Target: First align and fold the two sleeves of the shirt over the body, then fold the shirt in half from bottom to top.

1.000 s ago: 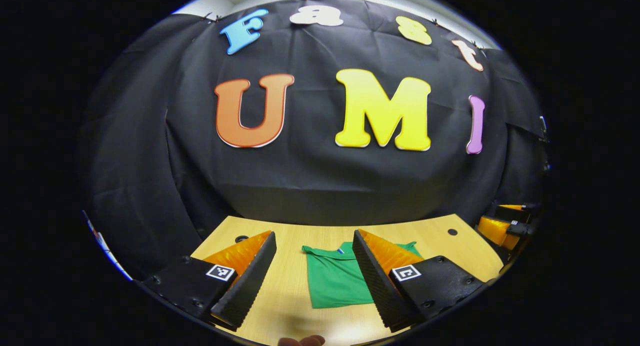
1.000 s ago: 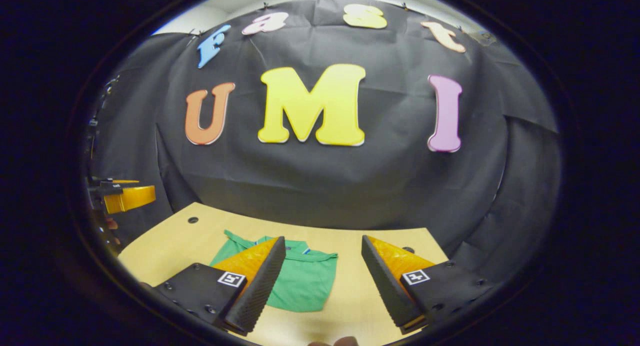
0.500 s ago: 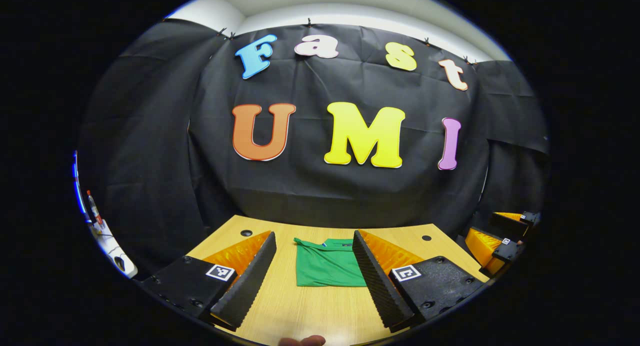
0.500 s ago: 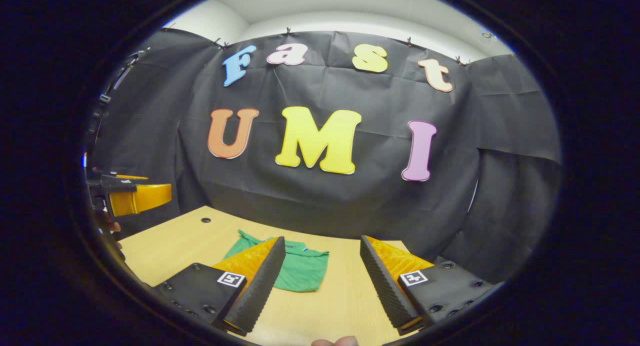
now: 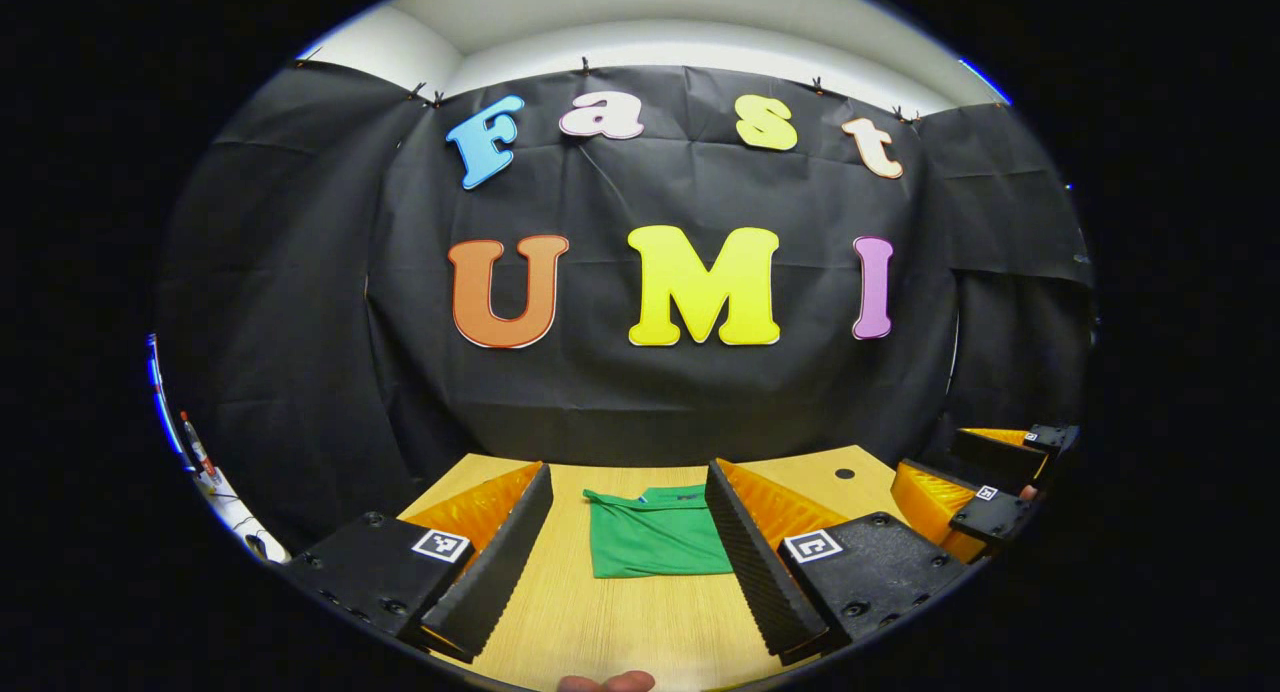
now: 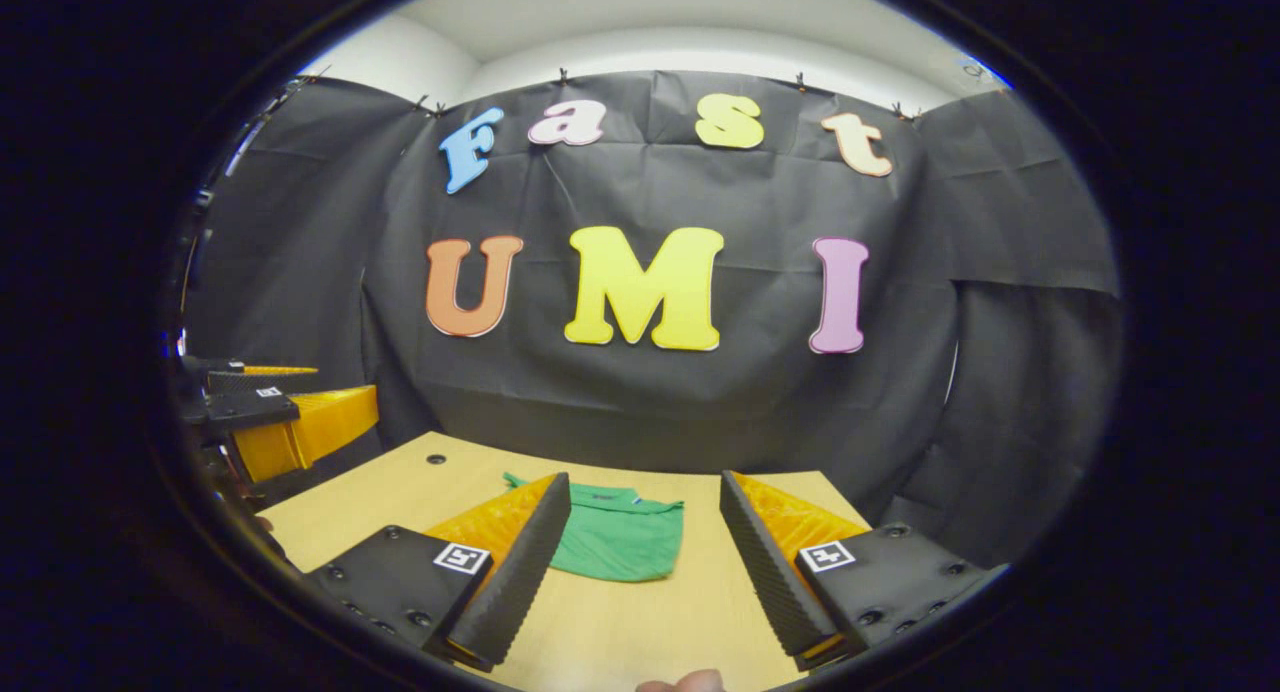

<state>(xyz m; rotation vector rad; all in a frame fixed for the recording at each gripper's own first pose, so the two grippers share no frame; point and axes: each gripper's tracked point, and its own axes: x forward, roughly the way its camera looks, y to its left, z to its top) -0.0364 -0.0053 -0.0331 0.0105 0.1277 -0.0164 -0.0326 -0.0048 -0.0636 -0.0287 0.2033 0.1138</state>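
Green shirt lies folded compact on bench; both hand-held grippers held clear, fingers apart, empty; task looks complete.

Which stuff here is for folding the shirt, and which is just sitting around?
For the job:
green shirt, lying folded on the table, nothing touching it
left tool, open, holding nothing
right tool, open, holding nothing

Just there:
wooden table, which only holds the shirt
round holes in the table top
black cloth wall behind
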